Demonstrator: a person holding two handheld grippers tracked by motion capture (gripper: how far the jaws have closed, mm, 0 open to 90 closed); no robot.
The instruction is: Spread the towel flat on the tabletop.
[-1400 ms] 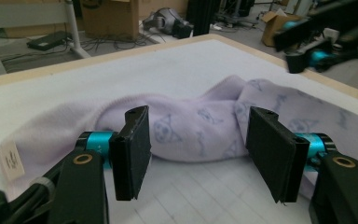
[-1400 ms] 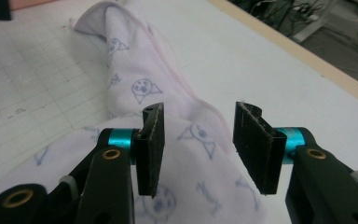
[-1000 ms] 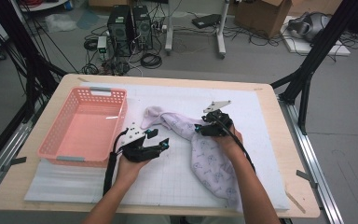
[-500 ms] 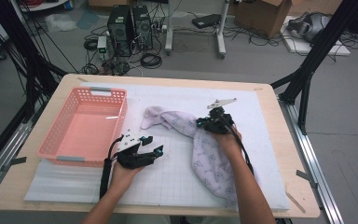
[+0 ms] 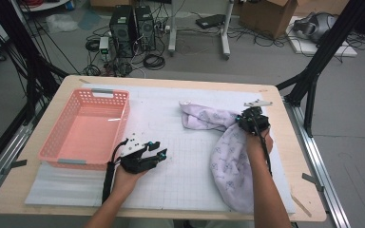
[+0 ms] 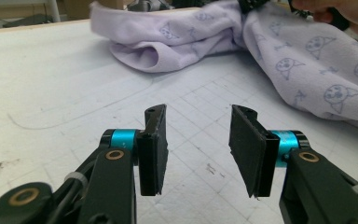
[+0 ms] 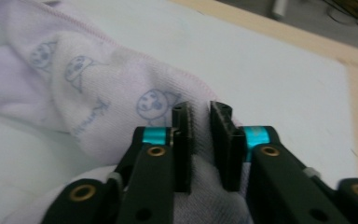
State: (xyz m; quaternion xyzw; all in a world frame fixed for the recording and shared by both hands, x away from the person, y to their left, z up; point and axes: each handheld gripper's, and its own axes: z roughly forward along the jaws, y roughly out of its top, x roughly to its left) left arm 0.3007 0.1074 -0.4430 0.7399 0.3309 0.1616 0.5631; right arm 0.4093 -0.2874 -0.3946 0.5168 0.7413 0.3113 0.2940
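Note:
A lilac cloth [image 5: 228, 156] printed with small faces lies crumpled on the right half of the white gridded mat [image 5: 185, 185]. My right gripper [image 5: 253, 119] is shut on a fold near the cloth's far right edge. In the right gripper view the jaws [image 7: 200, 140] pinch that fold of cloth [image 7: 88, 84]. My left gripper [image 5: 156, 154] rests low over the mat, to the left of the cloth and apart from it. Its jaws [image 6: 198, 149] stand open with nothing between them, and the cloth [image 6: 279, 60] lies ahead of them.
A pink plastic basket [image 5: 57, 142] stands on the left of the table, just left of my left gripper. The mat's right edge and the wooden table edge [image 5: 294, 156] are close to my right hand.
My right gripper has moved to the right and dragged the cloth with it. The cloth's left end is now farther from my left gripper, which has drawn back slightly.

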